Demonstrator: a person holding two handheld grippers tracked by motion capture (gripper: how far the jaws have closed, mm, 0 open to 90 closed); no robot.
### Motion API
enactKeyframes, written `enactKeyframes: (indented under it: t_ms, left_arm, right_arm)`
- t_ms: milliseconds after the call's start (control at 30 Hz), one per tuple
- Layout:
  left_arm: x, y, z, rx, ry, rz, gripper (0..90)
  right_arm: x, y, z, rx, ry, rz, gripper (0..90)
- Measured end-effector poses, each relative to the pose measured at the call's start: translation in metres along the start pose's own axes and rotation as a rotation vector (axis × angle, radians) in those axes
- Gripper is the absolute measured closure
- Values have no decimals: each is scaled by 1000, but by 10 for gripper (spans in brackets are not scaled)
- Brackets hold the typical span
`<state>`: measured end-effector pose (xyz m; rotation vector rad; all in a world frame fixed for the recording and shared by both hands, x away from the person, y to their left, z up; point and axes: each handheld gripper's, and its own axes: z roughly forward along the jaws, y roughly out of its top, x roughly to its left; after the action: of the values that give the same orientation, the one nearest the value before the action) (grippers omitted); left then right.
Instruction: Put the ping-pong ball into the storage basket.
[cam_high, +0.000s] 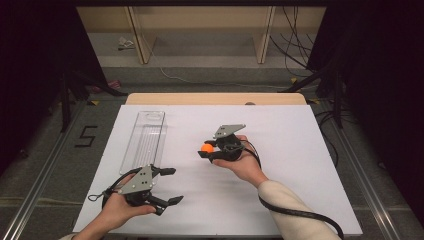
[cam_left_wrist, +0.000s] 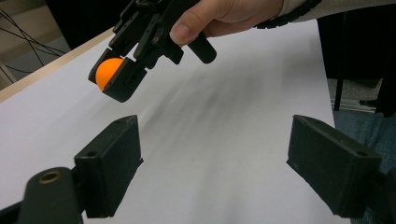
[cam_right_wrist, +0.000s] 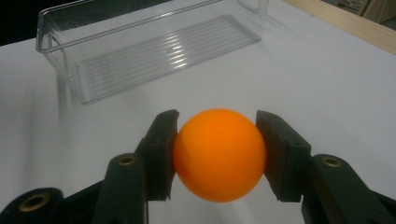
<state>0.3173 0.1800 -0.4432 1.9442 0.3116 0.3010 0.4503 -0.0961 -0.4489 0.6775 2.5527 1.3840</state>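
Observation:
An orange ball sits clamped between the two black jaws of my right gripper, held above the white table sheet. In the high view that gripper is near the table's middle with the orange ball at its tip, pointing left. The left gripper view shows the same ball in the right gripper from the side. My left gripper rests near the front left, jaws wide apart with nothing between them. A clear plastic tray lies at the left; it looks empty in the right gripper view.
The white sheet covers the table up to a wooden strip at the far edge. Black cables trail from both grippers. Beyond the table are a floor with loose cables, dark stands and a shelf frame.

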Motion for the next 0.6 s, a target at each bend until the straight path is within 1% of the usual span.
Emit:
enactKeyframes:
  t_ms: [600]
  left_arm:
    - [0, 0, 0, 1, 1, 3, 168]
  right_arm:
    - [3, 7, 5, -13, 4, -3, 513]
